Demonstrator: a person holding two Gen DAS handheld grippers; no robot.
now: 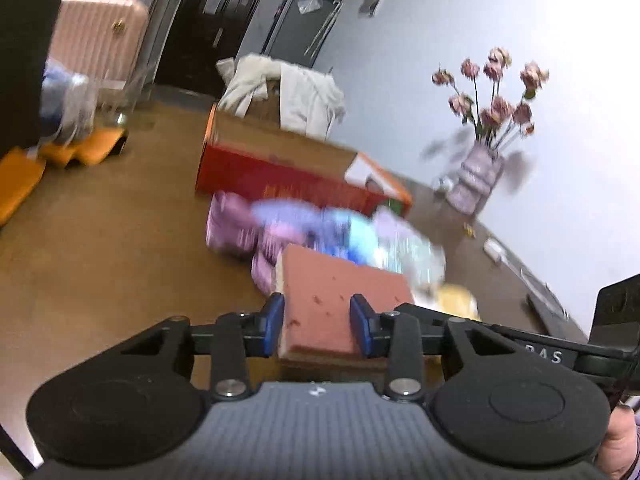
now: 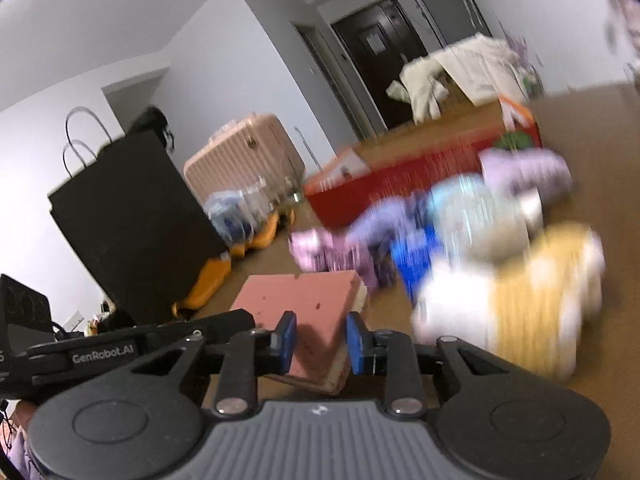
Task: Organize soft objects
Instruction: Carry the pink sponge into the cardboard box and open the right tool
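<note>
A pink foam block (image 1: 340, 284) with a pale underside hangs just over the brown table. My left gripper (image 1: 318, 320) is shut on its near end, blue pads pressed against both sides. In the right wrist view the same pink block (image 2: 304, 300) sits between the pads of my right gripper (image 2: 320, 340), which is shut on it too. The left gripper's body (image 2: 100, 356) shows at the lower left there, and the right gripper's body (image 1: 560, 356) at the lower right of the left wrist view. Behind the block lies a blurred heap of purple and blue soft packs (image 1: 300, 228) (image 2: 400, 232).
A yellow and white soft bundle (image 2: 520, 300) lies right of the block. A red open box (image 1: 280, 176) (image 2: 400, 176) stands behind the heap. A vase of dried flowers (image 1: 476, 176) is at the table's right side; a black paper bag (image 2: 128, 216) and pink suitcase (image 2: 244, 152) stand left.
</note>
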